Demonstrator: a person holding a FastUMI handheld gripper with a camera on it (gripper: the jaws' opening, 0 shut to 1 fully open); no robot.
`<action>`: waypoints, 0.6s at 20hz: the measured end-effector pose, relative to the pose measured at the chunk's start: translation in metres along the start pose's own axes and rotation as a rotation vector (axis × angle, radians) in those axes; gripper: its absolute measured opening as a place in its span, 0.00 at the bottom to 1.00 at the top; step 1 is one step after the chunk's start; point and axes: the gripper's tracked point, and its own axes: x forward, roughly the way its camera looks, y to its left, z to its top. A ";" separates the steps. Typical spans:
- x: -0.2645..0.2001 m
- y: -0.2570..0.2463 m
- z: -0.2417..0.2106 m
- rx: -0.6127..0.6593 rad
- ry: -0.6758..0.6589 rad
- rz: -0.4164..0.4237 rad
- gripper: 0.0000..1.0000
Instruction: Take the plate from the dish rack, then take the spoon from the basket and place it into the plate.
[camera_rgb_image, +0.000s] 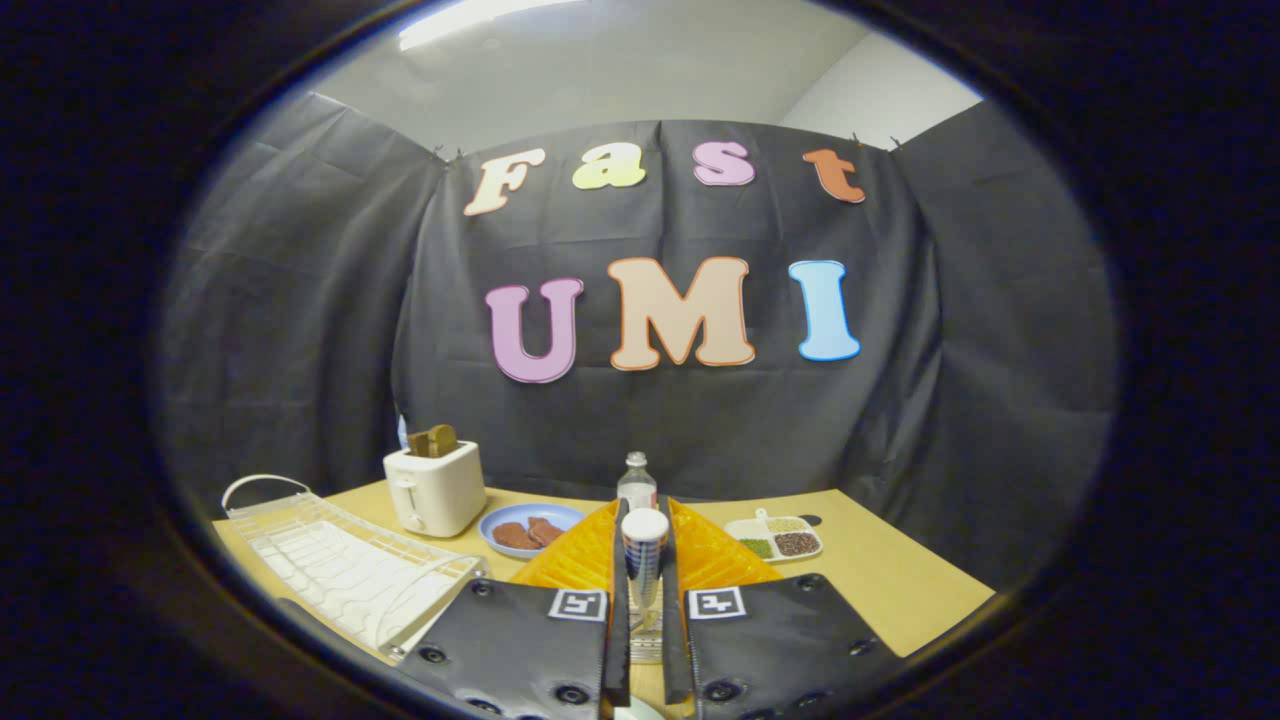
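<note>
gripper (645, 590) fingers are clamped on the spoon (644, 560), its bowl upright above the orange basket (590, 560). slack pinch could let it swivel or drop before reaching a plate.

The gripper (645, 560) has both fingers pressed on the spoon (644, 550), handle end up, above the orange basket (575, 560). The white dish rack (340, 570), a toaster (435, 488) and a blue plate (528, 530) sit on the table (900, 570).
</note>
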 end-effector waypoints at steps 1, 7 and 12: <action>-0.010 0.006 0.003 0.015 -0.005 0.030 0.16; -0.064 0.046 -0.031 0.126 0.049 0.252 0.16; -0.085 0.050 -0.077 0.189 0.111 0.348 0.15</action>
